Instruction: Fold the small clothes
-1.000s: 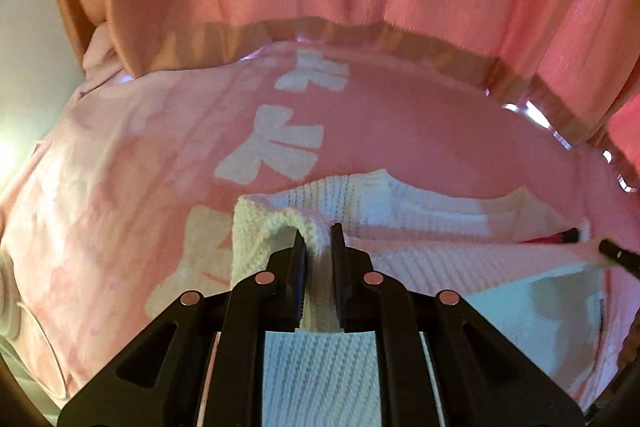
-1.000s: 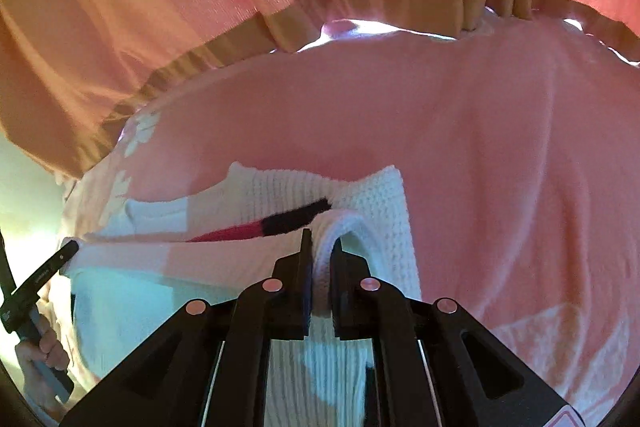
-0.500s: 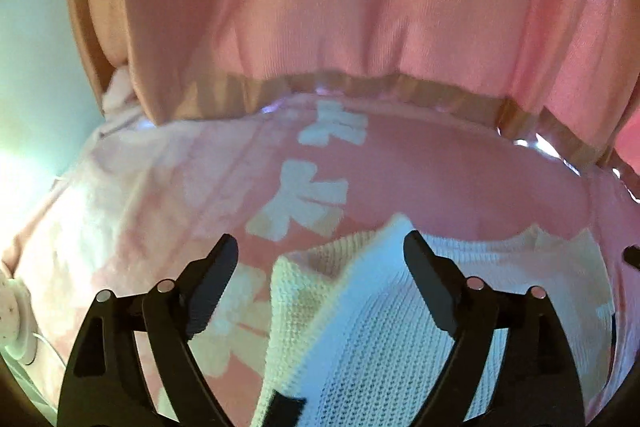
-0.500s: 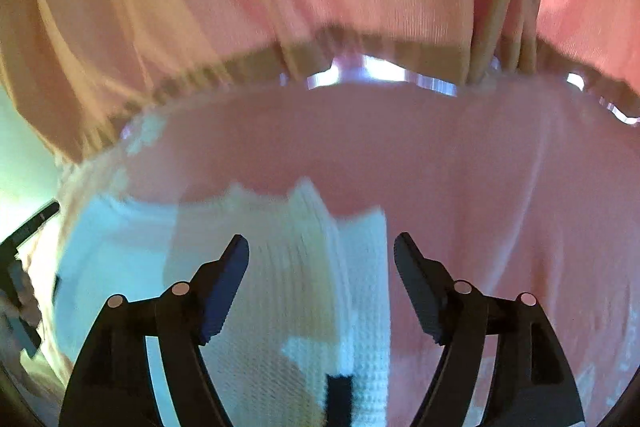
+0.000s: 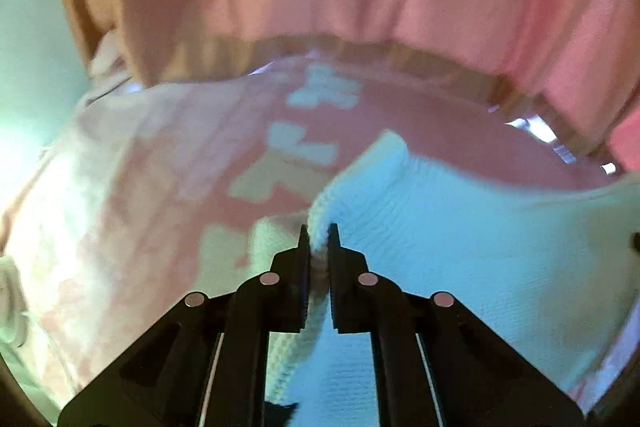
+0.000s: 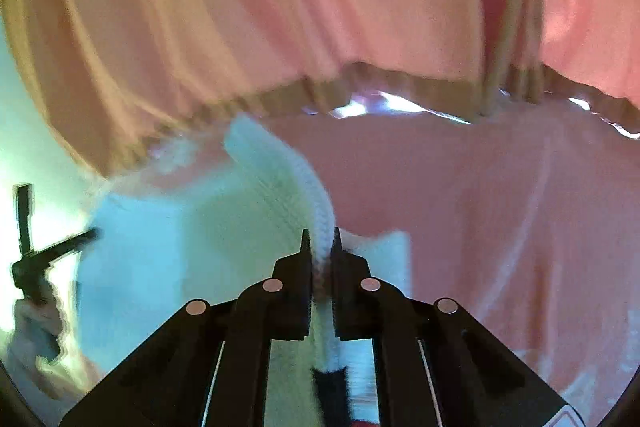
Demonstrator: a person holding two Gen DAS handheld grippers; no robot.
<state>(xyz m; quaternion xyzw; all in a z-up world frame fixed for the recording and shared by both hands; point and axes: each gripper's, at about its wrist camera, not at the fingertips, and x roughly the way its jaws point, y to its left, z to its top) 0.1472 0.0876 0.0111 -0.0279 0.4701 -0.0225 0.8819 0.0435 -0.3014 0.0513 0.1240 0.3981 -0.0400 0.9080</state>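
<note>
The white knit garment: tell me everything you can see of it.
The white knit garment looks like soft ribbed wool or cotton, white with a black patch at its near edge in both views. It lies partly on the pink patterned cloth, bunched and raised rather than flat. The left gripper is shut on a pinched ridge of one edge, and the right gripper is shut on a thick ribbed fold. Motion blur hides finer detail.
</note>
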